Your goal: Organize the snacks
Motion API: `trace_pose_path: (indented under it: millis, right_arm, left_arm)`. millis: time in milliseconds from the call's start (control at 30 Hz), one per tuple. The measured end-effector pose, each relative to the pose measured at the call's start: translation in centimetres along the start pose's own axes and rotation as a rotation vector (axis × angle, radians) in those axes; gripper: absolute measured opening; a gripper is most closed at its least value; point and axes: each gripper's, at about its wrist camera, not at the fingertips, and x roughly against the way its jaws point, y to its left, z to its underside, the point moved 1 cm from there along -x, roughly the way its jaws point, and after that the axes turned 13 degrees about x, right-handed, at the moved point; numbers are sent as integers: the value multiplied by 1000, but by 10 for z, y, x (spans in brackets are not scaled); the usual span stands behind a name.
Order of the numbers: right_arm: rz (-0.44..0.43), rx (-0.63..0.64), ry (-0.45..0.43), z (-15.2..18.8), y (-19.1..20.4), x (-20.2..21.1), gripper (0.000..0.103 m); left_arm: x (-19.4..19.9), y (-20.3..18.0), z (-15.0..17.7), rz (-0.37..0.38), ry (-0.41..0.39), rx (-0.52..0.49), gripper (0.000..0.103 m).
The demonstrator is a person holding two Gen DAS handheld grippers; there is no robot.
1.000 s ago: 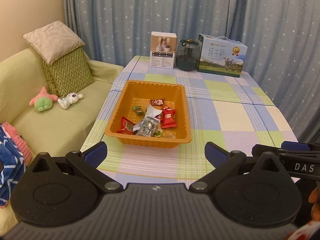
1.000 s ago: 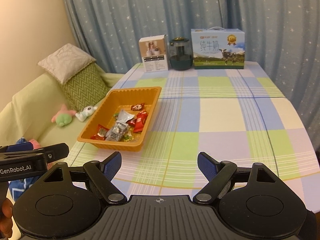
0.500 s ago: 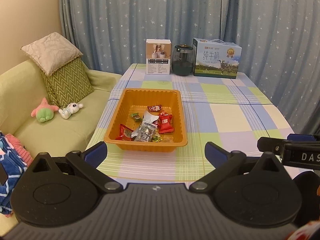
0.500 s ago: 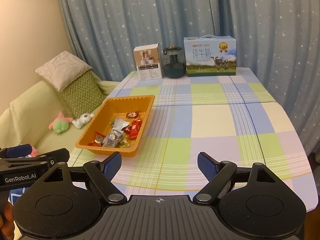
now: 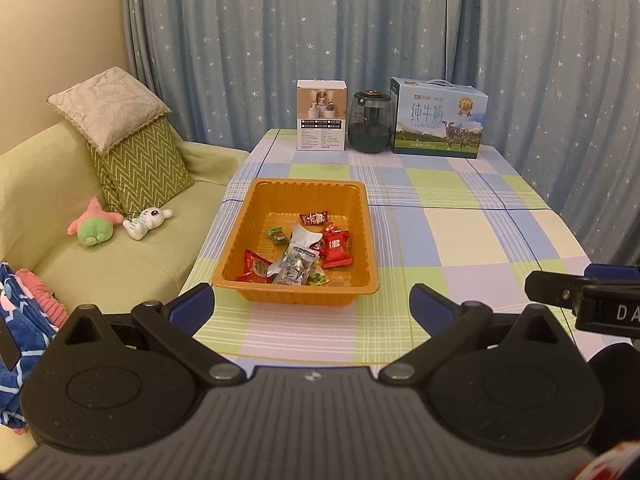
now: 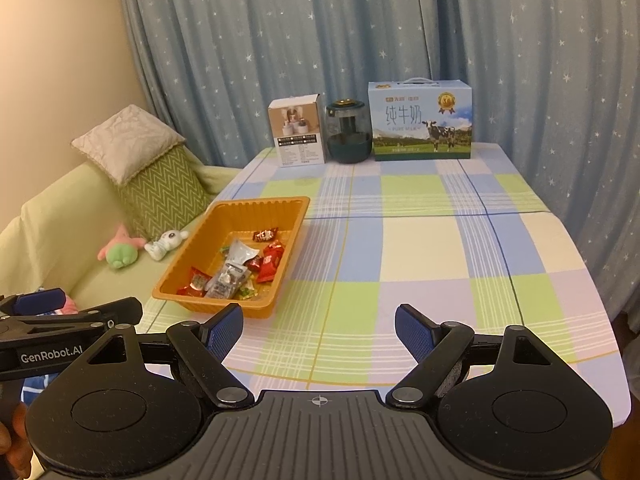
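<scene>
On the checked tablecloth (image 5: 460, 236), left half: orange tray (image 5: 362, 216), all visible snacks inside it.
Tray contents: red wrappers (image 5: 335, 245), a clear packet (image 5: 297, 267), a white torn pouch (image 5: 304, 236), small green sweets (image 5: 277, 236); heaped toward the tray's near end, far end bare.
Tray long axis: runs away from the grippers, near short wall facing them.
Left gripper (image 5: 312, 304): jaws spread wide, nothing between the blue pads; tray lies straight ahead and below, just beyond the fingertips.
Right gripper (image 6: 319, 330): jaws wide apart, empty; tray (image 6: 296, 220) lies ahead and off to its left, bare cloth directly in front.
Nearer hand: left, by judgement; it faces the heap squarely, the right would have to cross over.
Table far edge: white box (image 5: 321, 116), dark jar (image 5: 370, 124), milk carton (image 5: 438, 118); well apart from the tray.
Loose snacks on the cloth: none seen, though the near edge is hidden behind the gripper bodies.
</scene>
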Motion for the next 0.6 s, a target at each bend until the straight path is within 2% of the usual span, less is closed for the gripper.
trace_pose_path:
  millis: [600]
  right_arm:
    - [-3, -9, 0, 2, -3, -1, 83]
  left_arm:
    - [1, -2, 1, 5, -3, 0, 103]
